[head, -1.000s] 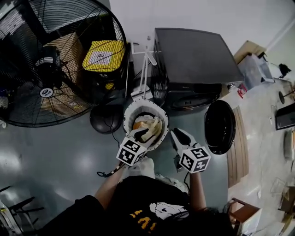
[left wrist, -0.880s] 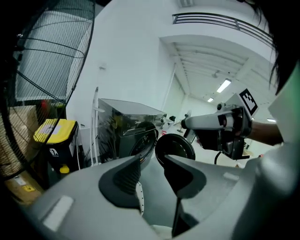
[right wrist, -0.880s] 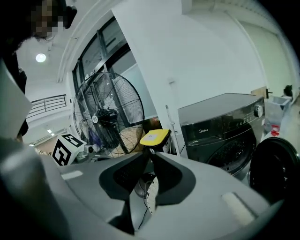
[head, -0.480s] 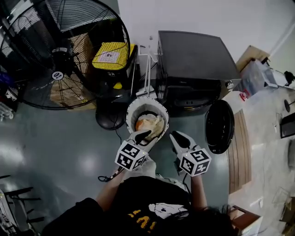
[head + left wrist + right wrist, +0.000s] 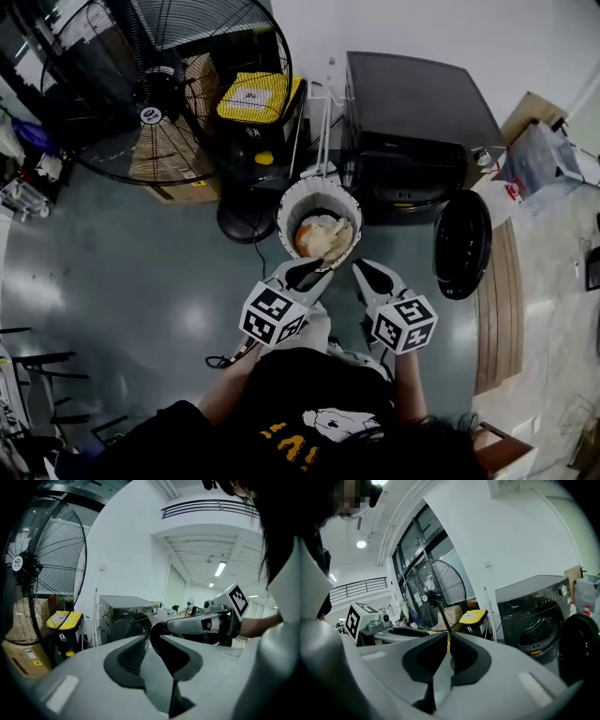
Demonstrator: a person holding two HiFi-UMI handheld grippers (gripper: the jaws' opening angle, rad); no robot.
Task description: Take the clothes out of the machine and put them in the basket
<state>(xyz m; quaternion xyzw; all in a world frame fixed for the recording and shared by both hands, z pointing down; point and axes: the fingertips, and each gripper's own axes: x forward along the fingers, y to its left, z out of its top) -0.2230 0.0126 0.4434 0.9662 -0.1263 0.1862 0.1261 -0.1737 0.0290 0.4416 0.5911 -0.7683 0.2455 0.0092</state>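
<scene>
A white laundry basket [image 5: 298, 197] stands on the floor in front of the black washing machine [image 5: 412, 112], with cream and orange clothes [image 5: 324, 238] piled inside. The machine's round door [image 5: 462, 246] hangs open to the right. My left gripper [image 5: 312, 273] is shut and empty, its tips at the basket's near rim. My right gripper [image 5: 365, 274] is also shut and empty, just right of the basket. The left gripper view shows the shut left gripper [image 5: 153, 638], the machine [image 5: 123, 616] and the right gripper [image 5: 206, 623]. From the right gripper [image 5: 449, 649] I see the drum opening [image 5: 540, 626].
A large black floor fan [image 5: 159, 89] stands to the left, with its round base [image 5: 246, 223] close to the basket. A bin with a yellow lid [image 5: 255, 98] sits between fan and machine. A white rack [image 5: 323, 127] stands behind the basket. A cable trails on the grey floor [image 5: 141, 300].
The head view has shifted, so everything sits further right. My left gripper has drawn back from over the clothes to the basket's near rim. Both grippers stay shut.
</scene>
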